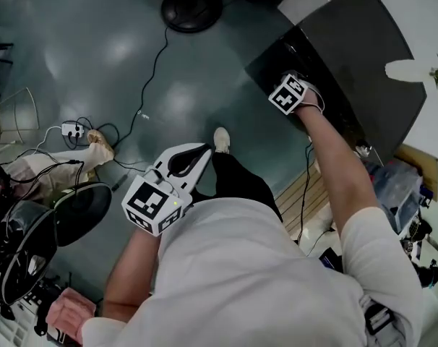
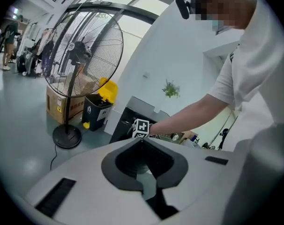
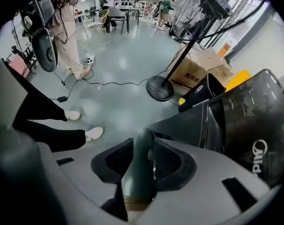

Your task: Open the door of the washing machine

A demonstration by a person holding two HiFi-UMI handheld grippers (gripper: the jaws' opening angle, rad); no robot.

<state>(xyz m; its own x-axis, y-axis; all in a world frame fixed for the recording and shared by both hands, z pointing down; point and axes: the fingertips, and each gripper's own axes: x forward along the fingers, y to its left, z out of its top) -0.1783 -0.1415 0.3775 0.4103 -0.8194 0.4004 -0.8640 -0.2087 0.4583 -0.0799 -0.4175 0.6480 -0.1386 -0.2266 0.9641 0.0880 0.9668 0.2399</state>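
The right arm is stretched out toward 1 o'clock in the head view. There the right gripper (image 3: 148, 145) is held against the one dark washing machine (image 1: 349, 56). Its jaws are clamped on a rounded grey-green bar (image 3: 138, 172) beside the machine's front. The left arm is bent. The left gripper (image 1: 197, 157) is kept near the body at 8 o'clock, its jaws pressed together on nothing. Two grippers are counted, and one fan base (image 1: 191, 7) at 12 o'clock.
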